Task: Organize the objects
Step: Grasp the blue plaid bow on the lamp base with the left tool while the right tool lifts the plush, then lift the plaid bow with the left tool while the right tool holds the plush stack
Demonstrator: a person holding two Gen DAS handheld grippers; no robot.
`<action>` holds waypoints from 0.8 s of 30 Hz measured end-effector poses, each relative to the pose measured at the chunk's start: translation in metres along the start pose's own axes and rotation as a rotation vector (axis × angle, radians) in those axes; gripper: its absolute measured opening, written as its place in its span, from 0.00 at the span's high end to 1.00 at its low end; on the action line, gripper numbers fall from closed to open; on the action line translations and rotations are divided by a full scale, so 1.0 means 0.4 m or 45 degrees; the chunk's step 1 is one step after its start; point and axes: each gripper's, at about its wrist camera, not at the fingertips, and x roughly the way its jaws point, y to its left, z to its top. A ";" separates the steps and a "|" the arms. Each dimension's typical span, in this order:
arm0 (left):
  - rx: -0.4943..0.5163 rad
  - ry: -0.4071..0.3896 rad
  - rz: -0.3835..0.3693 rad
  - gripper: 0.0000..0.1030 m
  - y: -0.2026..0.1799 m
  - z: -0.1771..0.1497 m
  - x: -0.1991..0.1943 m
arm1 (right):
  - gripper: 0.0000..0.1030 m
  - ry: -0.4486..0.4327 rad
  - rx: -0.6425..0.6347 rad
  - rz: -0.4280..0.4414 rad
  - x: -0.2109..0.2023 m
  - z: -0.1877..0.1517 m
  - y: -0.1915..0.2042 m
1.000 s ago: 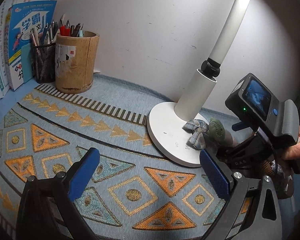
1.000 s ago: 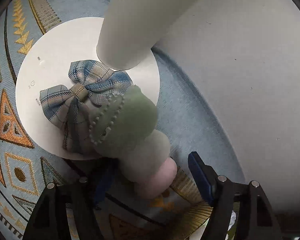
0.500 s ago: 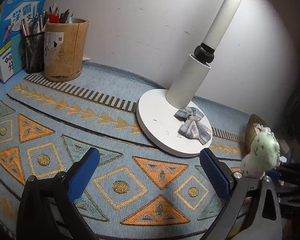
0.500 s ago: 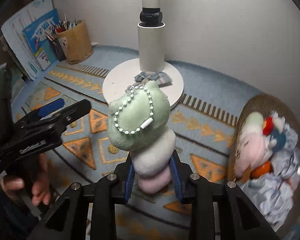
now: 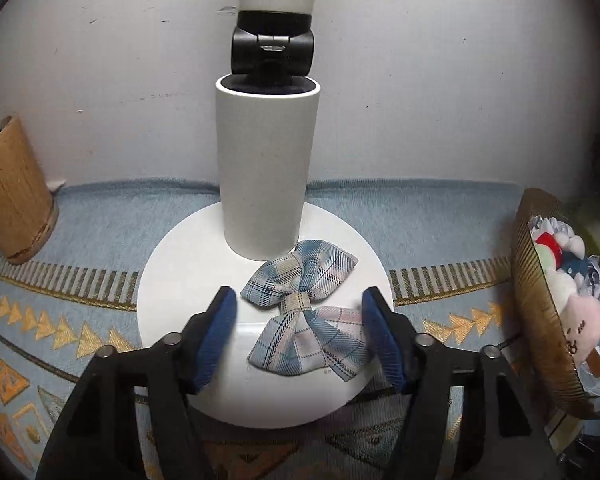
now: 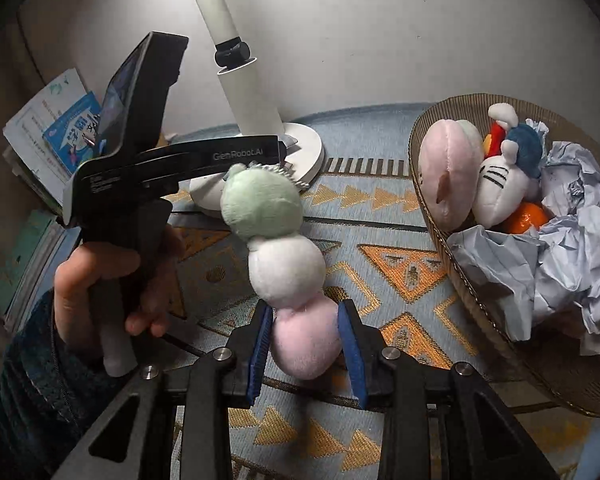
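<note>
Two fisheye views cover the scene.

Left wrist view: the left gripper (image 5: 300, 320) points down at the round white lamp base (image 5: 172, 280). Its jaws are closing, with the plaid bow (image 5: 304, 308) lying between the blue pads (image 5: 216, 336); the right pad stands at the bow's lower lobe, but contact cannot be confirmed. The bow rests on the lamp base, just in front of the white lamp column (image 5: 264, 172). A bamboo pen holder (image 5: 12, 192) stands at far left. A woven basket (image 5: 540, 300) sits at far right on the patterned mat (image 5: 60, 320).

Right wrist view: the right gripper (image 6: 304, 340) is clamped on the pink bottom ball of a three-ball plush (image 6: 280, 256), held above the mat. The basket (image 6: 432, 216), at right, contains plush toys (image 6: 496, 184), crumpled paper (image 6: 572, 248) and an orange item. The person's left hand (image 6: 100, 280) holds the left gripper's handle at left.
</note>
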 end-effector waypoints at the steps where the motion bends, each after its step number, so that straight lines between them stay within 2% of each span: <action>1: 0.011 -0.007 0.001 0.65 -0.003 0.000 0.004 | 0.68 -0.011 -0.009 0.007 -0.001 -0.001 0.000; 2: 0.024 -0.019 -0.008 0.74 -0.005 -0.001 0.002 | 0.68 -0.020 -0.027 0.009 -0.001 0.000 0.004; 4: 0.051 -0.010 -0.027 0.79 -0.005 -0.010 -0.005 | 0.68 -0.046 -0.056 0.006 -0.005 -0.006 0.006; 10: 0.074 -0.058 -0.032 0.80 0.027 -0.085 -0.114 | 0.68 -0.086 -0.082 -0.001 0.017 -0.013 0.022; 16: -0.012 -0.106 -0.054 0.80 0.108 -0.213 -0.299 | 0.68 -0.124 -0.090 -0.084 0.028 -0.016 0.055; 21: -0.075 -0.108 0.026 0.80 0.167 -0.333 -0.402 | 0.69 -0.089 0.111 -0.064 -0.060 -0.081 0.085; 24: -0.167 -0.108 0.003 0.80 0.209 -0.387 -0.422 | 0.69 -0.080 0.084 -0.044 -0.111 -0.150 0.162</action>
